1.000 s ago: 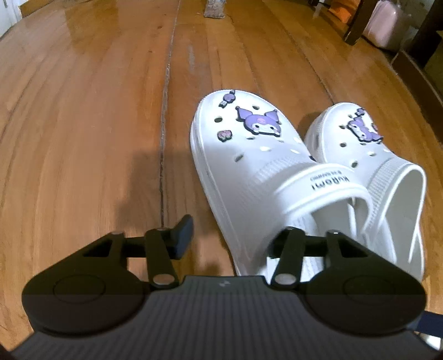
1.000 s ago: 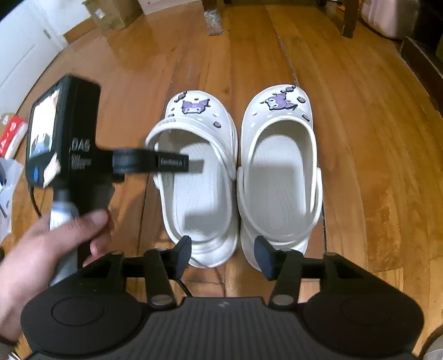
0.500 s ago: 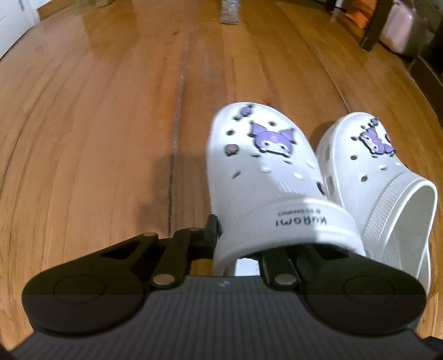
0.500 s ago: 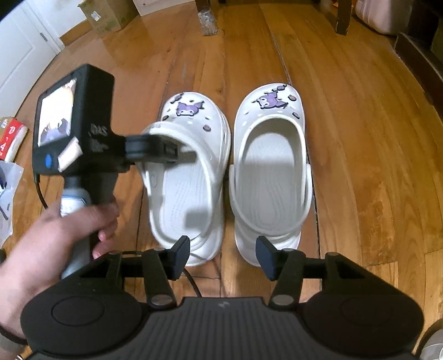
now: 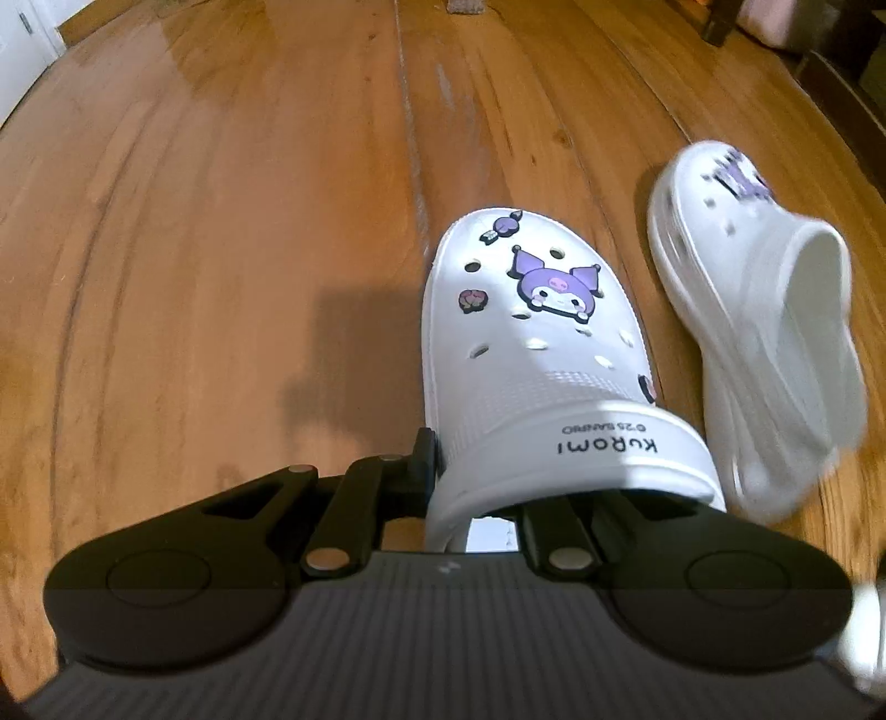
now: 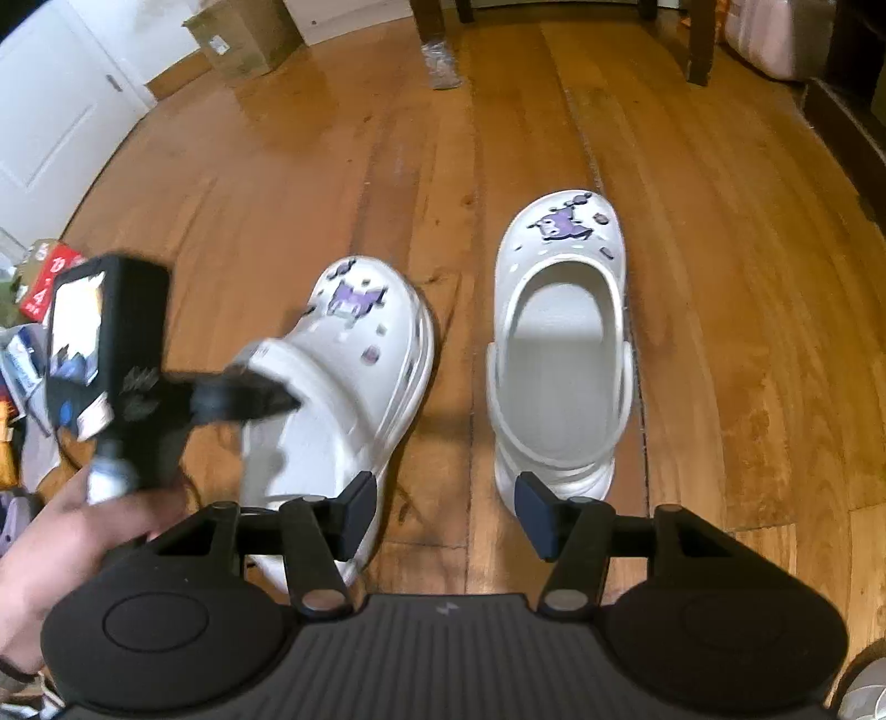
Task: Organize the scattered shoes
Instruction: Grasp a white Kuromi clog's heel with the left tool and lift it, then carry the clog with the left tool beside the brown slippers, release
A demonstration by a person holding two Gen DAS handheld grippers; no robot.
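Observation:
Two white clogs with purple Kuromi charms are on the wooden floor. My left gripper [image 5: 482, 487] is shut on the side wall of the left clog [image 5: 531, 332], one finger inside it, and holds it raised and tilted. That clog [image 6: 354, 354] and the left gripper [image 6: 249, 396] also show in the right wrist view. The right clog [image 6: 559, 343] stands flat on the floor; it also shows in the left wrist view [image 5: 764, 310]. My right gripper [image 6: 446, 509] is open and empty, just behind the right clog's heel.
A cardboard box [image 6: 243, 36] stands by the far wall next to a white door [image 6: 50, 111]. Dark furniture legs [image 6: 698, 44] and a pink bag [image 6: 769, 33] are at the back right. Packets and clutter [image 6: 39, 277] lie at the left edge.
My left gripper closed on the left clog's side wall, then lifted and carried it left, away from the right clog. The gap between the two clogs has widened. The right gripper stayed open.

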